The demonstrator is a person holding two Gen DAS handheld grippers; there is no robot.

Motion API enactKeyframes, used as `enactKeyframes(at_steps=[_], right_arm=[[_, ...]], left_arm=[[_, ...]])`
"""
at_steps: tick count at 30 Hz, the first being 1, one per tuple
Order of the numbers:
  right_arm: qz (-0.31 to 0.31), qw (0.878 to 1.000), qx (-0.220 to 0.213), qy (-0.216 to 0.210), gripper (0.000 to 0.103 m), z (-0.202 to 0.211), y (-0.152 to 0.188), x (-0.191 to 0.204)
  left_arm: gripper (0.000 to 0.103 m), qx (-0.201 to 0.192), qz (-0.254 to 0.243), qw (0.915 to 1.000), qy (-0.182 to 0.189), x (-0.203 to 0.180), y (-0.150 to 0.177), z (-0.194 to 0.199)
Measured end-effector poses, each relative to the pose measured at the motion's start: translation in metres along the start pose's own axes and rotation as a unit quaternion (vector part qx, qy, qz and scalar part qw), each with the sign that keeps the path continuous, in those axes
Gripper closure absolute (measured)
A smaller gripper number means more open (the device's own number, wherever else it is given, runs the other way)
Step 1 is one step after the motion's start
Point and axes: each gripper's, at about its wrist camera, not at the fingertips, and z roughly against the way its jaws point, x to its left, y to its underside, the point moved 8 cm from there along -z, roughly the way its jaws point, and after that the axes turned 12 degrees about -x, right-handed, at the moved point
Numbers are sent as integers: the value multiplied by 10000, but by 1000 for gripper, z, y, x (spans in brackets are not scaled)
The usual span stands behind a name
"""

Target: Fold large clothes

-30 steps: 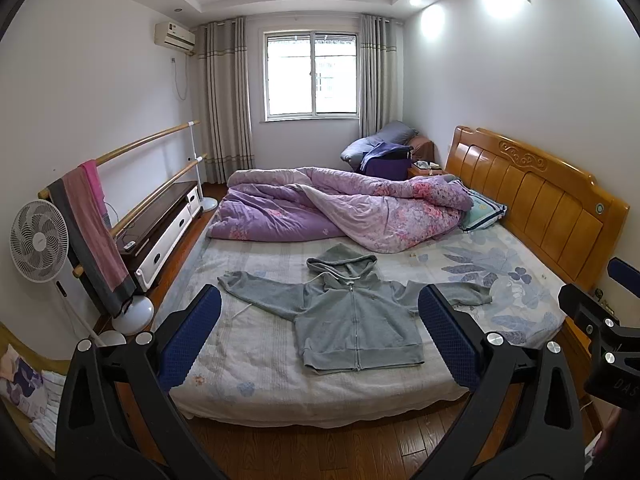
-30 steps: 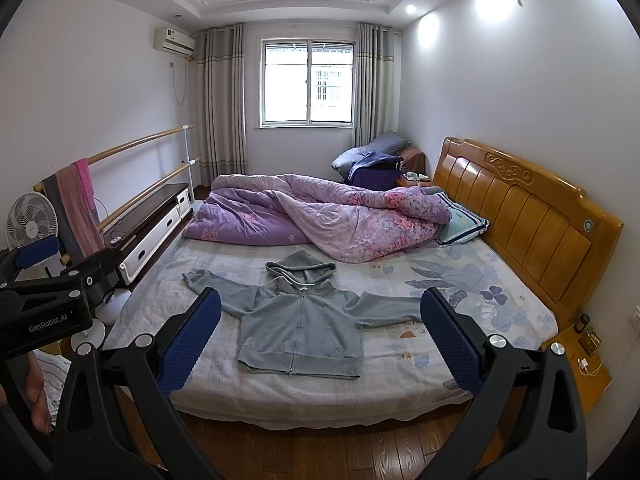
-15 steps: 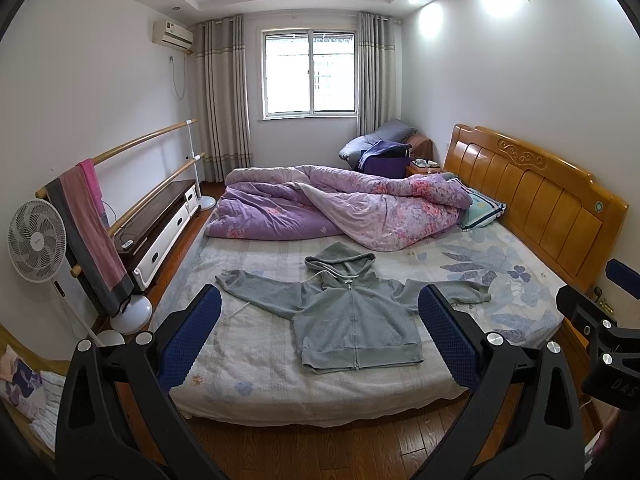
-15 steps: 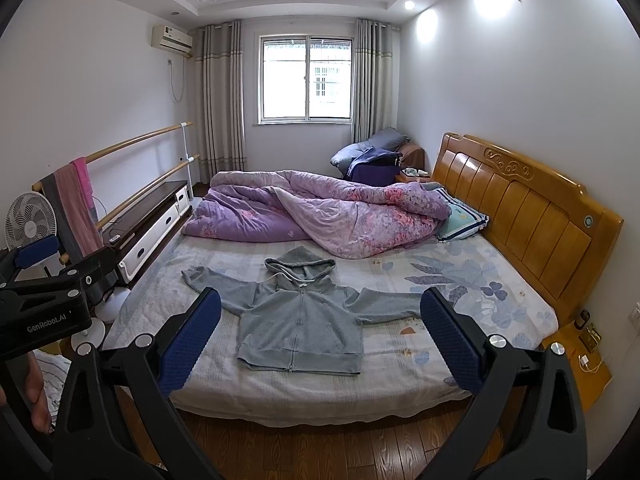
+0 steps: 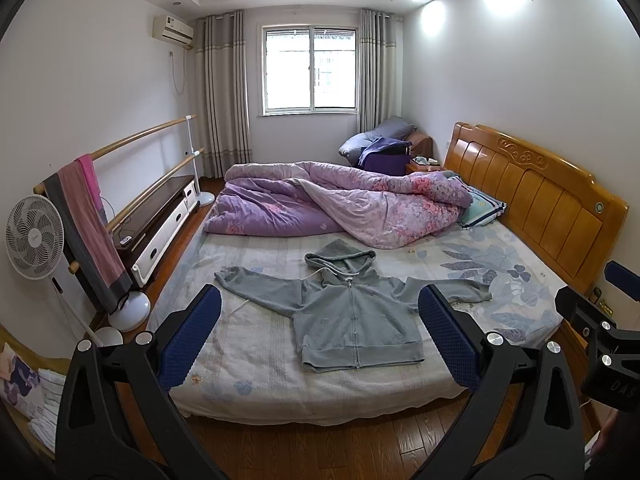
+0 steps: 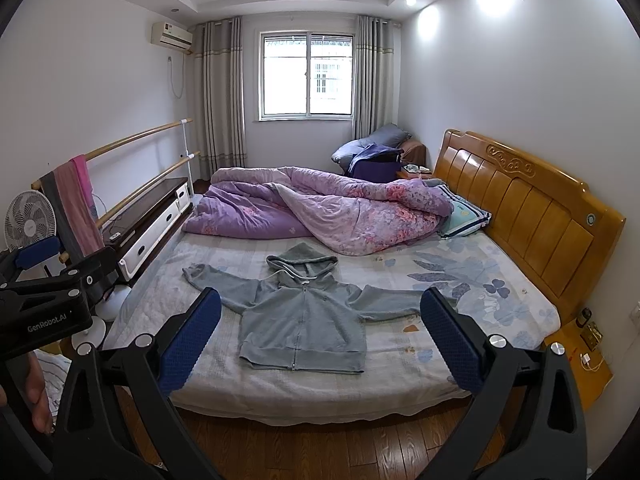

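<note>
A grey zip hoodie (image 5: pixel 352 316) lies flat, front up, on the bed (image 5: pixel 280 384), sleeves spread to both sides and hood toward the quilt; it also shows in the right wrist view (image 6: pixel 304 320). My left gripper (image 5: pixel 320 336) is open and empty, held above the floor in front of the bed's near edge. My right gripper (image 6: pixel 320 338) is open and empty too, at the same distance from the bed. Each gripper shows at the edge of the other's view.
A purple quilt (image 5: pixel 332 204) is bunched across the far half of the bed. A wooden headboard (image 5: pixel 536 196) stands at the right. A fan (image 5: pixel 34 236), a towel rail (image 5: pixel 120 148) with towels and a low cabinet (image 5: pixel 160 224) line the left wall. A bedside stand (image 6: pixel 580 360) is at right.
Both grippers have drawn back and tilted slightly; the hoodie sits a little higher in both views. Nothing on the bed has moved.
</note>
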Motion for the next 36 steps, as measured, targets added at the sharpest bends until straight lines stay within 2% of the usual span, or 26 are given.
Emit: enactKeyframes(at_steps=[13,22,28,33,36], right_arm=[[-28,9999,80,-56,7,-13,5,12],[96,9997,133,-205,7,-53,4,27],[11,9992,69,-400,7,-103,1,16],[-43,9978,-44,-663,7,-164,-8,-3],[326,9967,-194,-712,7,-212,-19,-14]], left_arm=[[5,40,-36,10000,-63,28,13,-20],[5,120,59,9997,-218,36,14,-55],[5,203,93,9989,-405,33,9,-103],[5,358,150,9972,-636,23,3,-169],[5,403,237,9956,-810,10,-6,-220]])
